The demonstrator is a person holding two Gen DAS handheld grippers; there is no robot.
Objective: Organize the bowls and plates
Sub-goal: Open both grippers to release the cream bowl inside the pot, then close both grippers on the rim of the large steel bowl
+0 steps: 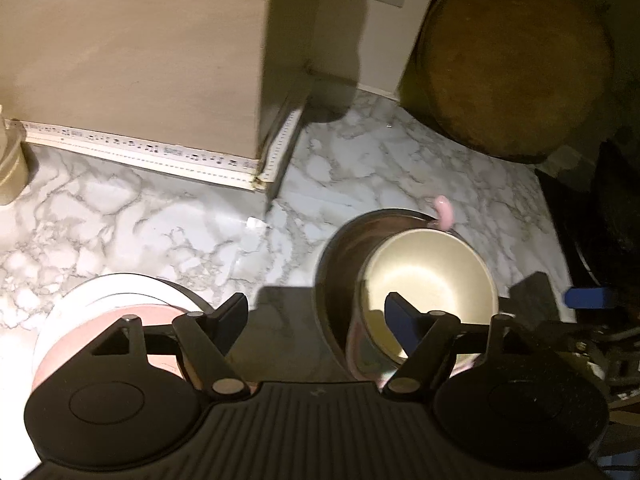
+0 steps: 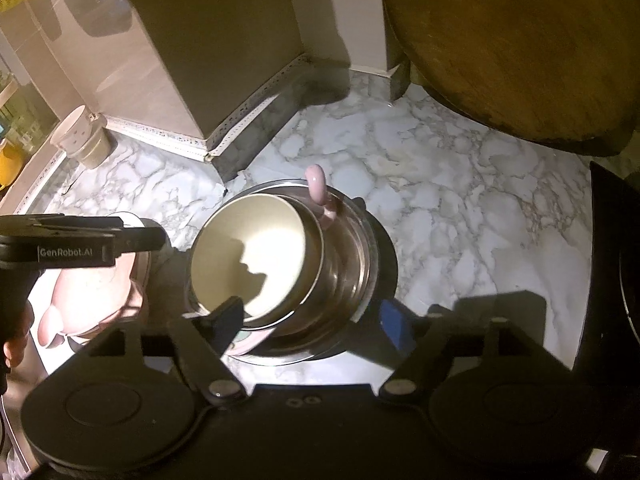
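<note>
Stacking looks under way: pink mug [image 2: 256, 256] with a cream inside sits tilted in the shiny steel bowl [image 2: 344, 256] on the marble tabletop [image 2: 460, 208]. Right gripper [image 2: 312, 320] and left gripper [image 1: 316, 312] hang wide, holding nothing; next, probably grab the mug's rim

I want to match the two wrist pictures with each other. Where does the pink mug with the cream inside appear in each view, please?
Left wrist: the pink mug is at lower right, tilted inside the steel bowl.
Right wrist: the pink mug is at centre, slightly left, in the same steel bowl.
Shared landmark: the round wooden board, upper right in both views.
</note>
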